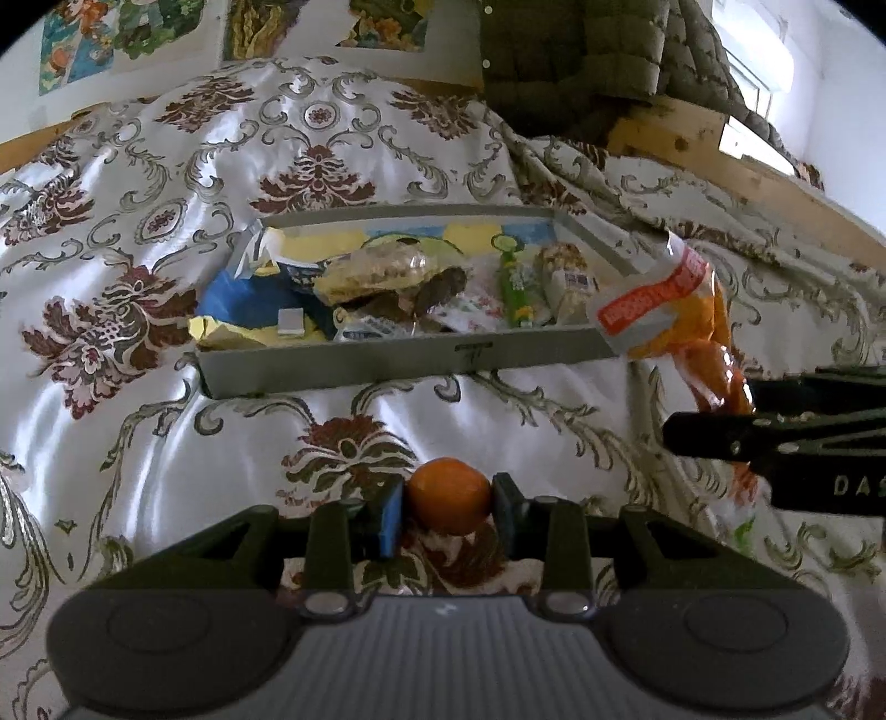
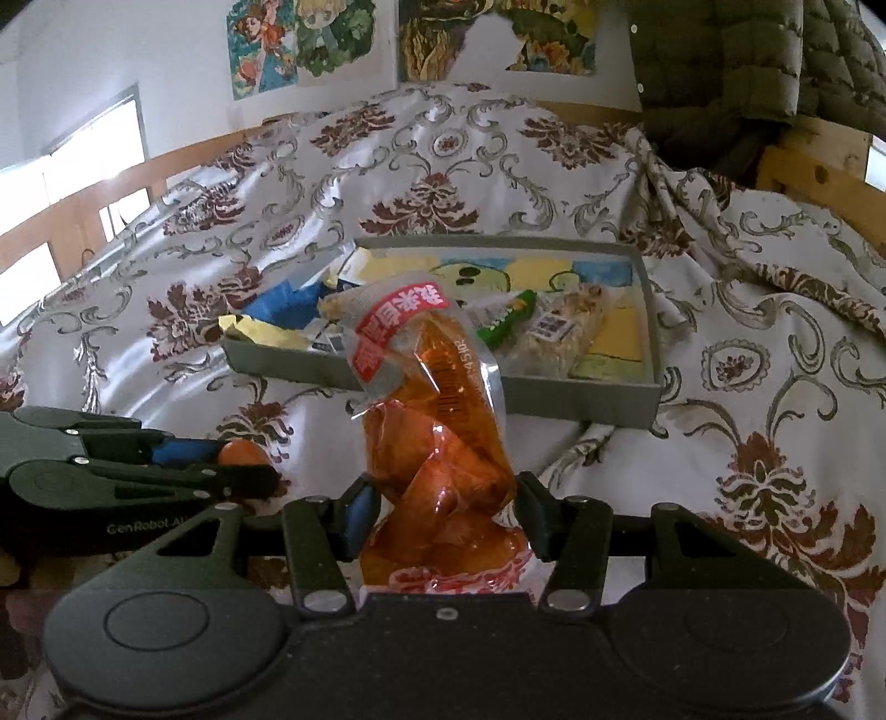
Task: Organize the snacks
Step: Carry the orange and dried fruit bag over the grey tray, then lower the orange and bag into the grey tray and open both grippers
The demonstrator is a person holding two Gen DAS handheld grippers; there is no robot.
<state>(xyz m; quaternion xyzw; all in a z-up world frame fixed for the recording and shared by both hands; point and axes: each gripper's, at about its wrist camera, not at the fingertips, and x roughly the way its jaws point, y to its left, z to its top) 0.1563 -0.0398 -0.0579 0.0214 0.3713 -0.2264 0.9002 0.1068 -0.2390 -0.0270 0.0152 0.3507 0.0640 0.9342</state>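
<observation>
My left gripper [image 1: 449,507] is shut on a small orange fruit [image 1: 449,498], held low over the patterned bedspread in front of the grey tray [image 1: 387,360]. My right gripper [image 2: 443,498] is shut on a clear bag of orange snacks [image 2: 437,443] with a red and white label, its top standing up before the tray [image 2: 581,401]. The bag [image 1: 664,310] also shows at the right of the left wrist view, by the tray's near right corner. The tray holds several wrapped snacks, among them a green packet [image 1: 515,288] and a blue wrapper [image 1: 249,299].
The floral bedspread [image 1: 166,194] lies rumpled around the tray. A wooden bed rail [image 1: 747,171] runs at the right with a dark green quilted jacket [image 1: 581,55] hung above it. Posters [image 2: 310,44] hang on the wall behind.
</observation>
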